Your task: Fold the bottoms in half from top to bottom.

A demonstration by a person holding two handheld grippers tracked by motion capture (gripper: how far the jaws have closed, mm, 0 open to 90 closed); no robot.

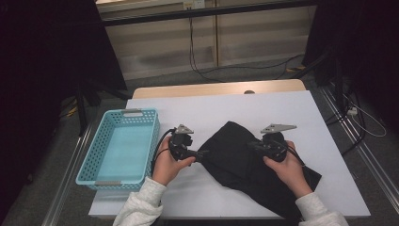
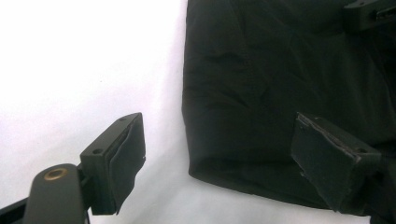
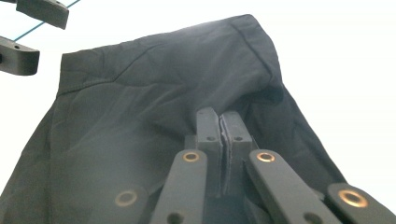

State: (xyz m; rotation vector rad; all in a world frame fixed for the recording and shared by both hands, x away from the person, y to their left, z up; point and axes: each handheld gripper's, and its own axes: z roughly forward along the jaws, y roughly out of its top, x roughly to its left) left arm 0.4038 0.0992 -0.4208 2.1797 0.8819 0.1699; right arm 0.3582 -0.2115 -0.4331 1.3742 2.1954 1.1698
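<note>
On the white table cover (image 1: pixel 282 108), right of centre, a black garment (image 1: pixel 235 155) is laid flat, with the blue basket (image 1: pixel 123 147) well apart at the left edge. The right gripper (image 1: pixel 254 146) is seen clenched, its jaws pressed together with what is judged a thin fold of the cloth (image 3: pixel 140 116) caught between the pads; how much fabric is pinched cannot be told. The left gripper (image 1: pixel 203 154) is held with jaws spread wide, astride the garment's near edge (image 2: pixel 243 182), nothing yet clasped.

Risk, as judged: a shallow single-layer pinch may slip out when lifted, and a one-sided lift would drag the garment askew or bunch it.

Long axis is judged diagonal, from the narrower end at upper left toward the person's near right corner.
</note>
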